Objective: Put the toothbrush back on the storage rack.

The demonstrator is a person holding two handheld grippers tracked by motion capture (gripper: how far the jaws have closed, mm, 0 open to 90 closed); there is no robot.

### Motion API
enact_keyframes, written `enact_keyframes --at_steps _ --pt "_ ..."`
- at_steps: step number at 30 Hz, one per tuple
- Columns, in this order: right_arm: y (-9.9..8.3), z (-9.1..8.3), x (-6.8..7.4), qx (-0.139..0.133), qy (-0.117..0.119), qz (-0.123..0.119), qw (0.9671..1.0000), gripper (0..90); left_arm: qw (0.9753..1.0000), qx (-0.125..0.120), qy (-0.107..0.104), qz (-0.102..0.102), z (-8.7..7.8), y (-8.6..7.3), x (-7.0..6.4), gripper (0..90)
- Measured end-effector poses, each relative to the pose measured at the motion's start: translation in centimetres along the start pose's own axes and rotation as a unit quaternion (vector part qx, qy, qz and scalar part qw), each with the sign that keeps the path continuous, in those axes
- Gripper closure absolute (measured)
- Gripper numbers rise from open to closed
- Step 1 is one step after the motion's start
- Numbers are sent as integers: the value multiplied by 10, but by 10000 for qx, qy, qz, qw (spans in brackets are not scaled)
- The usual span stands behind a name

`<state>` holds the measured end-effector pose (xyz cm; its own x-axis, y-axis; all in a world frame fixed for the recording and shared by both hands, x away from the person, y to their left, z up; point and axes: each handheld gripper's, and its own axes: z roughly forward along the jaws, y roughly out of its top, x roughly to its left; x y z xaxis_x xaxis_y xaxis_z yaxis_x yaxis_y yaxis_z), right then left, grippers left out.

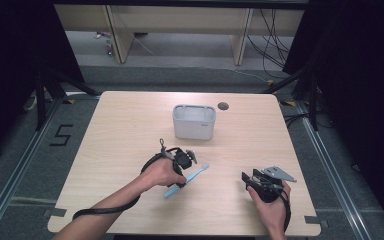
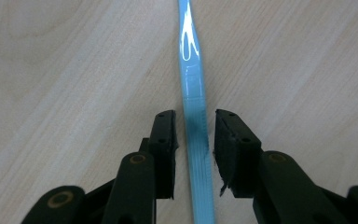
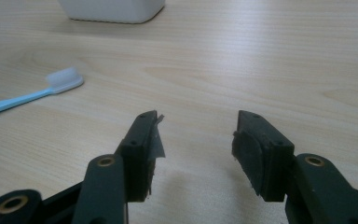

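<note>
A light-blue toothbrush (image 1: 198,172) with white bristles lies flat on the wooden table (image 1: 130,130), head pointing toward the back right. My left gripper (image 1: 181,180) points down over its handle. In the left gripper view the jaws of this gripper (image 2: 193,122) stand open on either side of the blue handle (image 2: 191,65), with a narrow gap on each side. My right gripper (image 1: 249,176) rests low near the front right, open with nothing between its fingers (image 3: 198,126). From there the brush head (image 3: 65,79) lies off to the left.
A white rectangular tub (image 1: 194,121) stands at the middle back of the table, and its base (image 3: 112,9) shows ahead of the right gripper. A small dark round cap (image 1: 223,106) sits in the tabletop behind it. Bare wood surrounds the toothbrush.
</note>
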<state>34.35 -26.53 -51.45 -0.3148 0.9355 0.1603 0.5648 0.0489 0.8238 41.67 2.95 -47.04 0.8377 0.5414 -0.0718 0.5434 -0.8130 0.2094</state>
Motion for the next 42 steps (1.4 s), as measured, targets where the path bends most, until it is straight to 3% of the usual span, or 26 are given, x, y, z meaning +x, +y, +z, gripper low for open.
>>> enact_keyframes --at_steps 1,6,26,27,29,30,42 --pt "0 1 -3 -62 -22 -181 9998 499 10000 7 4 -5 0 0 0 685" --pt "1 -1 -3 -8 -75 -248 9997 498 10000 28 -30 -20 3 1 1 693" --pt "0 1 -3 -37 6 -165 9999 495 9999 85 46 109 7 7 -5 726" --pt "0 1 0 7 42 48 10000 495 9998 114 48 134 7 8 -5 729" --pt "0 1 0 -12 38 -6 10000 495 9999 107 45 124 8 8 -6 732" --pt "0 1 -3 -38 10 -166 9999 494 9998 124 56 140 8 8 -6 735" --pt "0 2 -2 -13 76 -90 9999 495 9987 403 74 303 9 10 -5 751"
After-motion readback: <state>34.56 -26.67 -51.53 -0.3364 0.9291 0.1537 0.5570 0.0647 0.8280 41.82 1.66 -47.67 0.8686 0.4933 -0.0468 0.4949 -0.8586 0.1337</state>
